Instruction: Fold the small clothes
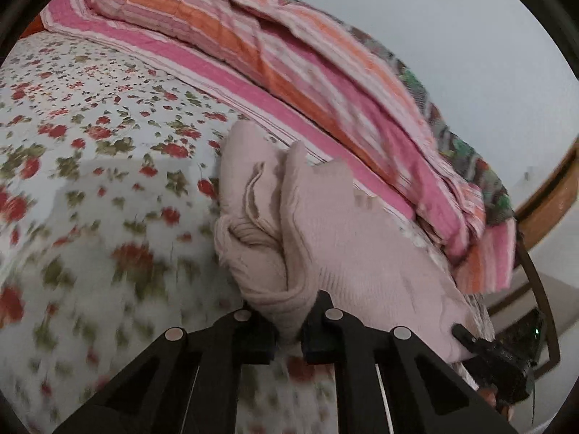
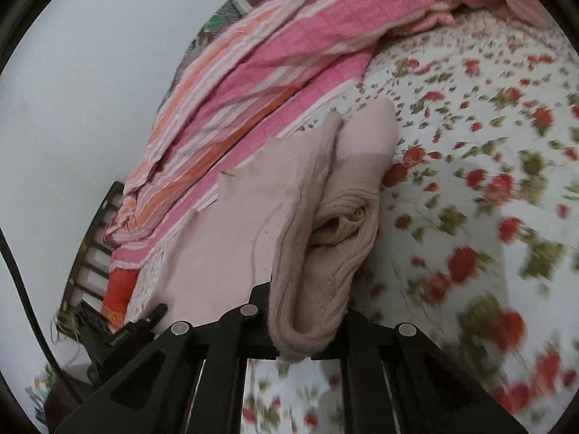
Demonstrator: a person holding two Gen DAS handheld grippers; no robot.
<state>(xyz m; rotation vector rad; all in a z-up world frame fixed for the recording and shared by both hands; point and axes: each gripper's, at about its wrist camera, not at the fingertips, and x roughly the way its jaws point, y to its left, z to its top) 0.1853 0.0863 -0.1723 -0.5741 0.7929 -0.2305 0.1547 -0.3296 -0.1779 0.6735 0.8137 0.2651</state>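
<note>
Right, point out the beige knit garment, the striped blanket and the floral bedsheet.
beige knit garment (image 1: 347,238): left wrist view, on its flat knit panel.
striped blanket (image 1: 231,32): left wrist view, on an orange stripe.
floral bedsheet (image 2: 470,166): right wrist view, on bare printed fabric right of the garment.

Count from my two wrist feeds. Tools: two, my left tool (image 1: 289,329) and my right tool (image 2: 307,329), each with two fingers. Pale pink knitted garment (image 1: 325,224): one, the same piece in both views. Striped pink-and-orange blanket (image 1: 275,58): one. Floral bedsheet (image 1: 90,152): one. Bed: one. A darker patterned cloth (image 1: 466,152) shows behind the blanket: one, kind unclear. Dark cable (image 2: 25,289) at the frame edge: one.
</note>
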